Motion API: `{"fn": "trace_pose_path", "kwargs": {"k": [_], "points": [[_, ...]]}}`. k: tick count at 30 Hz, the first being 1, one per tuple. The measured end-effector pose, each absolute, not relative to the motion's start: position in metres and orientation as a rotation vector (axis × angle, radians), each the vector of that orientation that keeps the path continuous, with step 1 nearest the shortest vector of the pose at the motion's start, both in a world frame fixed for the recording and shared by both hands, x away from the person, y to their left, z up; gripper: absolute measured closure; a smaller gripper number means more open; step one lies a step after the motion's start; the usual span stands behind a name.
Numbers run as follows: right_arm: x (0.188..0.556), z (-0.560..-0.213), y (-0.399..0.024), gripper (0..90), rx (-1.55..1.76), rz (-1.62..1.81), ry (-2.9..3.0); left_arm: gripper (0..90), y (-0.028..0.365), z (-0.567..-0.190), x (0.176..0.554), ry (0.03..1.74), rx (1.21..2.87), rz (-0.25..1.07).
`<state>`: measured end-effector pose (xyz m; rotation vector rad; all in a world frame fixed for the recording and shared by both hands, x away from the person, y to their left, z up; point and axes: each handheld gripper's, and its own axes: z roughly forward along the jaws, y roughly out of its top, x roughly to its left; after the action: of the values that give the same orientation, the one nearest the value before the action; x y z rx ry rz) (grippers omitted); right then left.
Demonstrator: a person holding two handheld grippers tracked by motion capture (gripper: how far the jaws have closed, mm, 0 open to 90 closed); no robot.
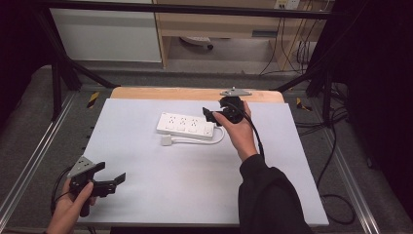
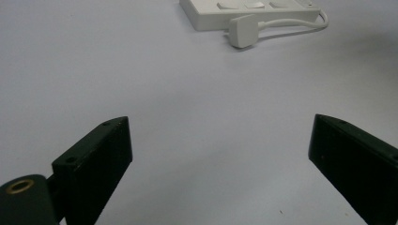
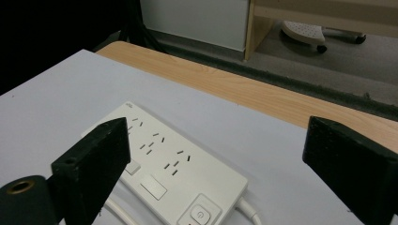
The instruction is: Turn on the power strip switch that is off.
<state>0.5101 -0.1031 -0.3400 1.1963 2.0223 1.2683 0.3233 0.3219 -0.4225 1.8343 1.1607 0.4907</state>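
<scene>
Both claws gape; white power strip (image 1: 186, 125) lies flat, plug (image 1: 167, 140) beside.

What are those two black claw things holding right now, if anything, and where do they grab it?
Nothing. The left hand-held gripper is open over bare table, and the right hand-held gripper is open just above the white power strip, not gripping it.
</scene>
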Motion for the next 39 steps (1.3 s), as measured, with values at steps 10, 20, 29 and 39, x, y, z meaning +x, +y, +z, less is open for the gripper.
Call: {"fn": "trace_pose_path", "kwargs": {"k": [10, 20, 29, 39], "points": [[0.5093, -0.3419, -0.0985, 5.7, 1.174, 1.235, 2.058, 6.4, 0.3211, -0.4233, 0.3254, 1.173, 1.834, 0.491], [0.5066, -0.3393, -0.1016, 6.1, 1.159, 1.202, 2.067, 6.5, 0.3226, -0.4233, 0.3259, 1.195, 1.816, 0.503], [0.5064, -0.3445, -0.1033, 6.3, 1.17, 1.176, 2.084, 6.4, 0.322, -0.4231, 0.326, 1.193, 1.816, 0.506], [0.5087, -0.3484, -0.0972, 7.1, 1.174, 1.173, 2.093, 6.5, 0.322, -0.4225, 0.3261, 1.187, 1.813, 0.503]]}}
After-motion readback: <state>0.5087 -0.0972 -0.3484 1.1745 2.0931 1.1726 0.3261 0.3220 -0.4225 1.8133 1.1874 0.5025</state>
